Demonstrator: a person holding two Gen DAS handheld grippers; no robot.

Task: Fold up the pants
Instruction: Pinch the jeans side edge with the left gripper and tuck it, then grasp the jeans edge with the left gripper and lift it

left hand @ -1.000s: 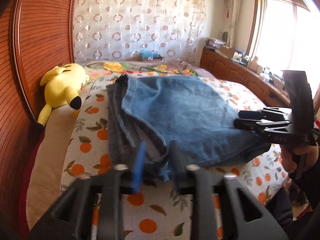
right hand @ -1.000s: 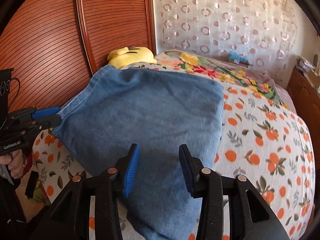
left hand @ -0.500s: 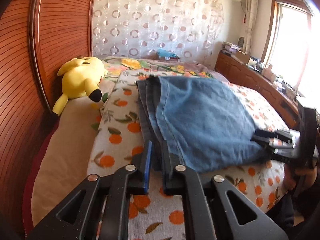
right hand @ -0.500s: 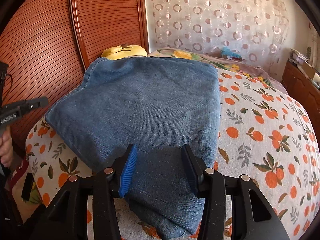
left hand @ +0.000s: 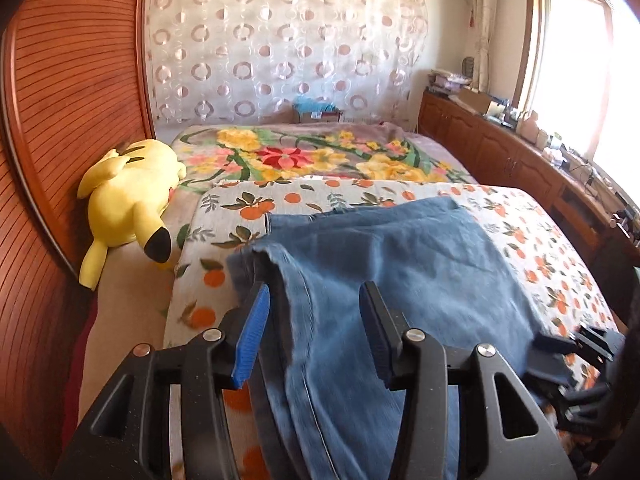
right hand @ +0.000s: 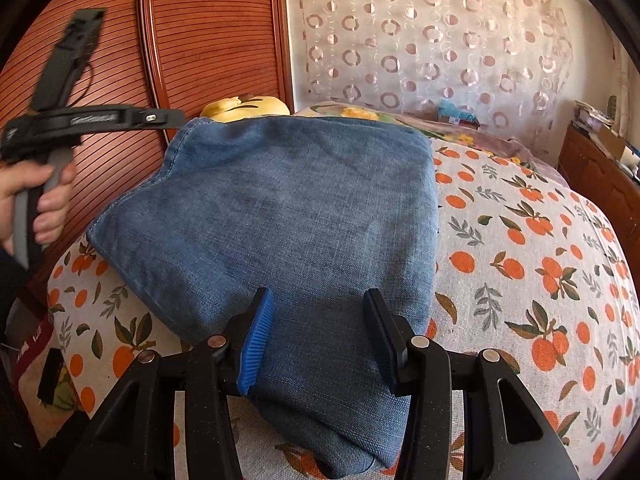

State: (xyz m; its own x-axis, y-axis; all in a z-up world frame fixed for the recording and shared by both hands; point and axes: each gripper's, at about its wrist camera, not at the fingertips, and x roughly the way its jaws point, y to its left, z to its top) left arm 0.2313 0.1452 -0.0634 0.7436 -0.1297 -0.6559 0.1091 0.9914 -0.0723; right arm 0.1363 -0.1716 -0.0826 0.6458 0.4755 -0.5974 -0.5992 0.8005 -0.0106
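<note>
My left fingers (left hand: pixel 314 334) have sprung apart since half a second ago, when they were pinched nearly together at the hem; they have also lifted and now hang spread over the stacked edges of the pants (left hand: pixel 400 264). My right fingers (right hand: pixel 318 338) were spread wide then and are spread wide now, gripping nothing, poised over the near end of the bundle.

The pants (right hand: pixel 288 216) lie folded into a thick blue pad on the orange-print bedspread (right hand: pixel 540 280), near the front edge of the bed, the yellow plush toy (left hand: pixel 128 196) well apart by the wooden headboard (left hand: pixel 72 100).

This is denim, so I judge it heavy and fairly stiff for cloth: it holds a crease, sags little, and won't slide much on the cotton cover. Not fragile at all. The layers can shear apart, though, so I'd pinch through the whole stack at a corner, left side on the seamed layered edge beneath me, right side on the rounded fold at the near end. Grabbing only the top layer would peel the fold open.

From the right wrist view, my left gripper hangs raised beside the bundle's far corner.
</note>
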